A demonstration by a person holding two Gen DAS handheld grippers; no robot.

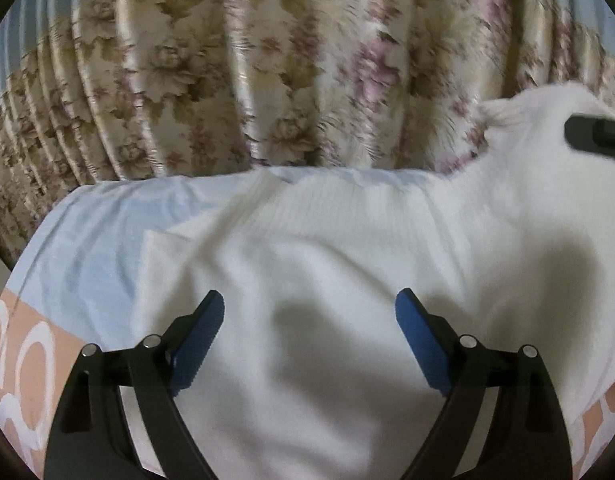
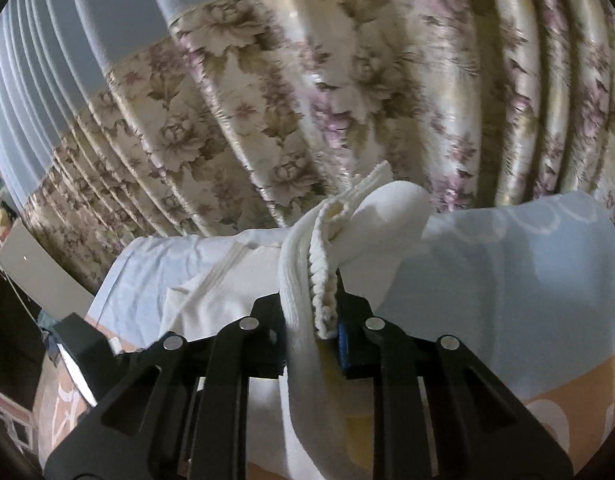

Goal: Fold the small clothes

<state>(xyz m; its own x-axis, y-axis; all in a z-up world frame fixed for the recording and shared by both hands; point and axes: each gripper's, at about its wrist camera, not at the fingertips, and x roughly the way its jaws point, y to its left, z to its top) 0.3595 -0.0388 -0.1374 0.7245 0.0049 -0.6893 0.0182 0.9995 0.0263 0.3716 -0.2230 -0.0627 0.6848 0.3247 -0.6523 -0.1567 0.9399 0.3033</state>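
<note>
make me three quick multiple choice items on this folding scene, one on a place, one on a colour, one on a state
1. Where does the white garment lie?
A. on a bare wooden floor
B. on a light blue and peach bedsheet, in front of a floral curtain
C. inside a basket

2. What colour are the pads on the left gripper fingers?
A. blue
B. red
C. yellow

3. What are the two grippers doing?
A. both open
B. both shut on cloth
C. left open above the garment, right gripper shut on a bunched ribbed edge

Answers: 1 B, the sheet shows around the garment with the curtain behind. 2 A, blue pads show in the left wrist view. 3 C, the left fingers stand wide apart, while cloth is pinched between the right fingers.
</note>
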